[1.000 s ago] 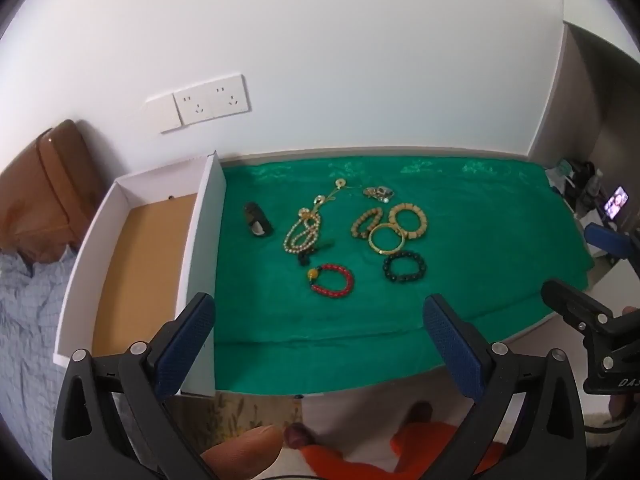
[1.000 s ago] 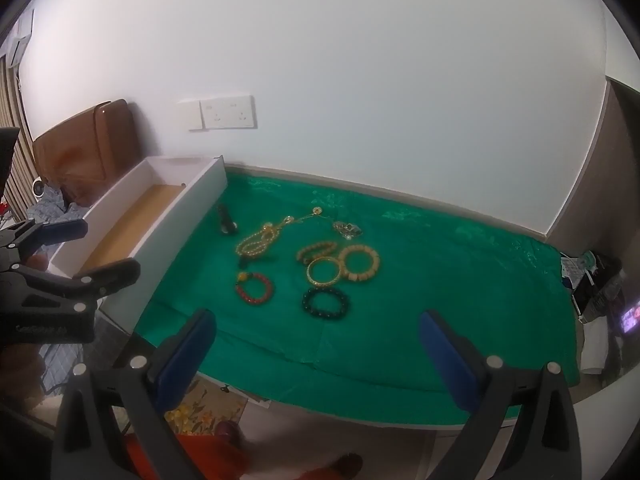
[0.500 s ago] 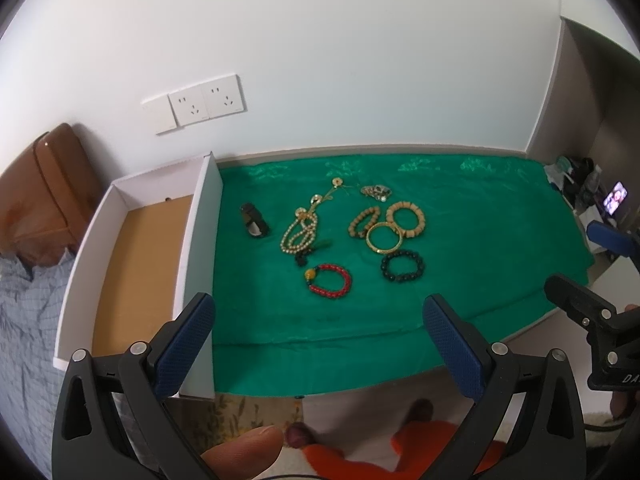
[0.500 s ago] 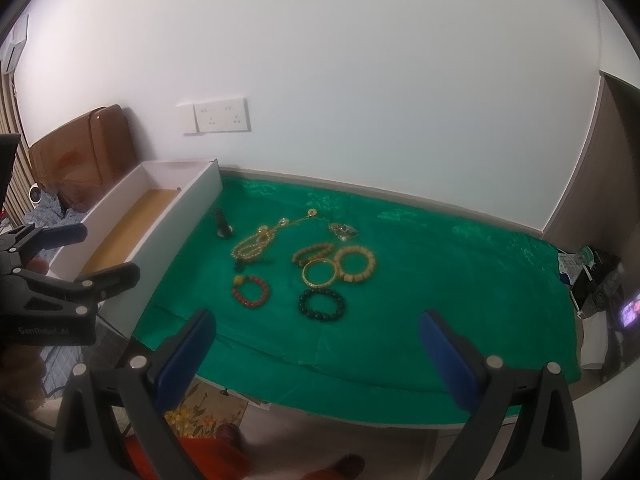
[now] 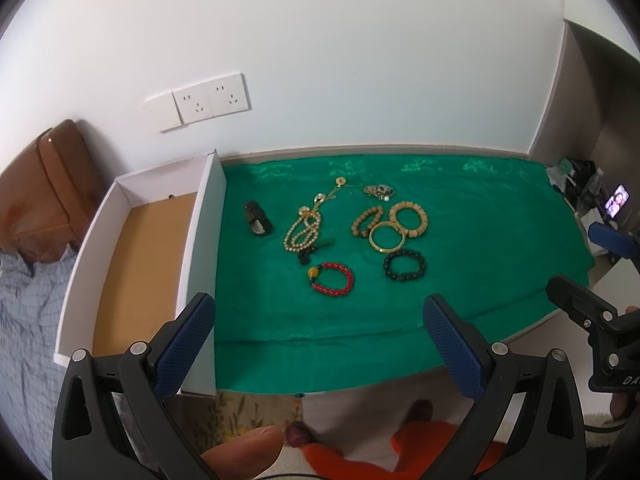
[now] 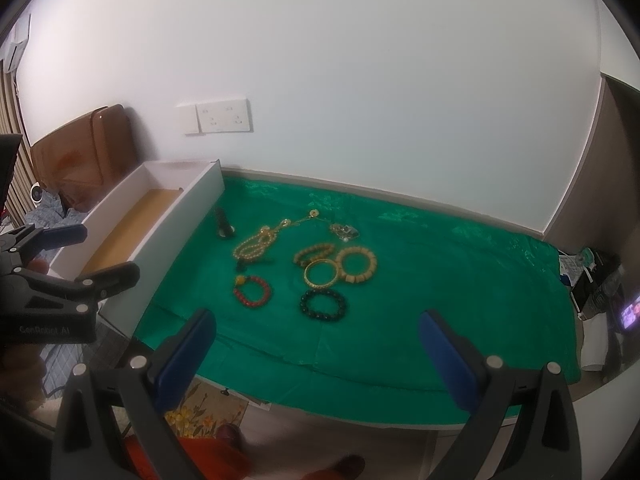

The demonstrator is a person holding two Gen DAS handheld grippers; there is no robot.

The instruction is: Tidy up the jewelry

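Jewelry lies in a cluster on a green cloth (image 5: 480, 240): a red bead bracelet (image 5: 332, 278), a black bead bracelet (image 5: 405, 265), a gold bangle (image 5: 387, 237), two wooden bead bracelets (image 5: 409, 219), a pearl necklace (image 5: 303, 232), a small brooch (image 5: 379, 191) and a black ring-like piece (image 5: 258, 219). The same cluster shows in the right wrist view, with the red bracelet (image 6: 252, 290) nearest. An open white box (image 5: 140, 248) with a tan floor stands left of the cloth. My left gripper (image 5: 318, 328) is open and empty, short of the table edge. My right gripper (image 6: 316, 344) is open and empty, also short of the edge.
A white wall with sockets (image 5: 212, 100) backs the table. A brown headboard (image 5: 44, 184) and blue bedding (image 5: 24, 304) lie left of the box. Clutter and a lit phone (image 5: 616, 202) sit at the far right. A floral mat (image 6: 200, 404) lies on the floor below.
Both gripper views have shifted only slightly; the jewelry sits a little lower in the right view. Both grippers stay open and nothing on the cloth has moved.
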